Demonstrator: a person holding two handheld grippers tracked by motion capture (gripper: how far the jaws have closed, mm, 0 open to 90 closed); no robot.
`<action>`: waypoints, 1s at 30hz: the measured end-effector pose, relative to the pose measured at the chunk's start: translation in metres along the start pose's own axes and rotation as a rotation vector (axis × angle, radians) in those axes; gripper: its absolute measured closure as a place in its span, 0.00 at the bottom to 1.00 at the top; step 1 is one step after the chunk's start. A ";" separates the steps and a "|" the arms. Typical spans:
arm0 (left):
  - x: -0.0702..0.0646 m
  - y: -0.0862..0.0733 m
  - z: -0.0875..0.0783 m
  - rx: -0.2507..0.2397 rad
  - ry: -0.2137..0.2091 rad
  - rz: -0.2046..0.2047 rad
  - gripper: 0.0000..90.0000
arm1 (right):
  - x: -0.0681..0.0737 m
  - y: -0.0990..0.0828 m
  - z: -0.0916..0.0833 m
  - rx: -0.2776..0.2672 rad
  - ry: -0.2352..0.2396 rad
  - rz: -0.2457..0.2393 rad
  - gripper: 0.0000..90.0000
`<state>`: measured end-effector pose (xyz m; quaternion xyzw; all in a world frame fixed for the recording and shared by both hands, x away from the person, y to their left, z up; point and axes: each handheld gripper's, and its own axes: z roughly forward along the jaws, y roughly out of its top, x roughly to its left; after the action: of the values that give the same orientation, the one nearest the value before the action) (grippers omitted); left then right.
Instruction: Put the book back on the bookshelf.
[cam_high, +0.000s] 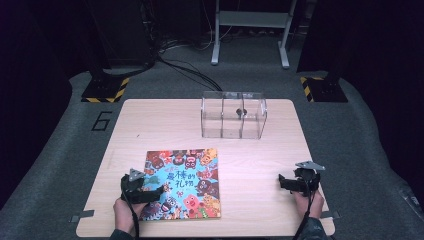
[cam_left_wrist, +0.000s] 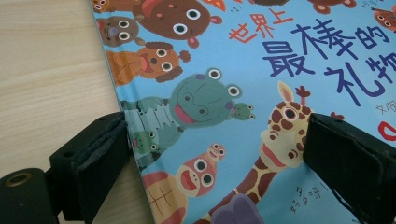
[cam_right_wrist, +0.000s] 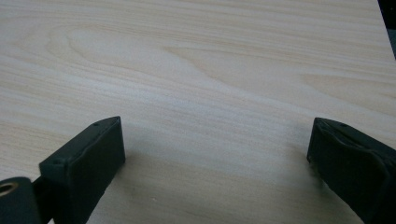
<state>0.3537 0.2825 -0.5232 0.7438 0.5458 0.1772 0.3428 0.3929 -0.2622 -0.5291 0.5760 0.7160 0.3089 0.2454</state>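
Picture book (cam_high: 184, 183) lies flat at the table's (cam_high: 260, 150) near left. My left tongs (cam_left_wrist: 217, 149) gape astride its spine edge (closed cover); right tongs (cam_right_wrist: 217, 154) wait open. I should slide one jaw underneath before squeezing.

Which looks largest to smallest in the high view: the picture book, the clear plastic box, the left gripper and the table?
1. The table.
2. The picture book.
3. The clear plastic box, though it sits farther from the camera, so the gap to the book is unsure.
4. The left gripper, smallest.
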 end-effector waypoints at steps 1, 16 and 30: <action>0.000 0.000 0.000 0.000 0.000 0.000 0.08 | 0.000 0.000 0.000 0.000 0.000 0.000 0.04; -0.032 0.013 0.016 0.010 -0.003 0.010 0.08 | 0.000 0.000 0.000 -0.001 0.001 0.000 0.04; -0.059 0.020 0.027 0.025 -0.031 0.044 0.09 | 0.001 0.000 0.000 -0.009 0.005 0.008 0.06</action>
<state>0.3643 0.2159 -0.5214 0.7624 0.5263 0.1662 0.3379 0.3921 -0.2617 -0.5291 0.5771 0.7127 0.3147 0.2451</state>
